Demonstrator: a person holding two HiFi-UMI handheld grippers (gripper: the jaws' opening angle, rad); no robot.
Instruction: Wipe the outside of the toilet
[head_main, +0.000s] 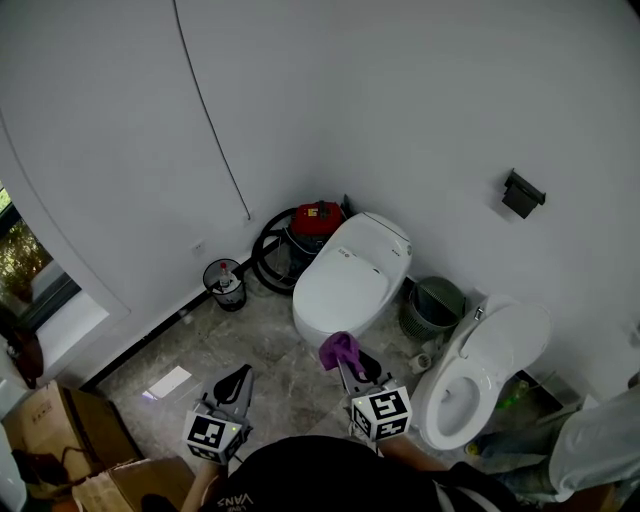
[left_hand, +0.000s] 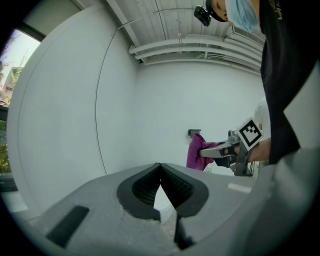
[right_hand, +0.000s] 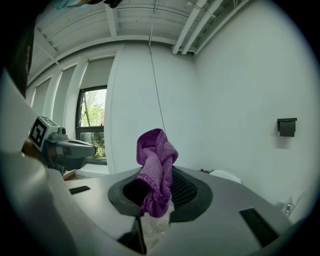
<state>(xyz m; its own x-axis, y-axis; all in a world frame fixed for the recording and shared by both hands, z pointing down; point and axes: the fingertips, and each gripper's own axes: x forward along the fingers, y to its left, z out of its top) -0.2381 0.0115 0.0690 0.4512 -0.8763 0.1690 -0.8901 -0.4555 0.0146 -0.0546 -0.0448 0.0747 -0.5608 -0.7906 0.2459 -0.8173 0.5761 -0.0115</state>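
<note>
A white toilet (head_main: 350, 280) with its lid down stands mid-floor against the wall. A second white toilet (head_main: 475, 375), lid up, stands to its right. My right gripper (head_main: 347, 360) is shut on a bunched purple cloth (head_main: 340, 349), held just short of the closed toilet's front. The cloth (right_hand: 156, 167) sticks up between the jaws of the right gripper (right_hand: 157, 177), and the toilet's lid (right_hand: 227, 175) peeks over the right jaw. My left gripper (head_main: 240, 374) hovers over the floor to the left; in its own view the left gripper (left_hand: 160, 166) has its tips together with nothing held.
A red vacuum (head_main: 315, 218) with a black hose stands behind the closed toilet. A small black bin (head_main: 225, 283) stands at the left and a grey-green basket (head_main: 433, 305) between the toilets. Cardboard boxes (head_main: 70, 440) fill the lower left. A black fixture (head_main: 523, 193) hangs on the wall.
</note>
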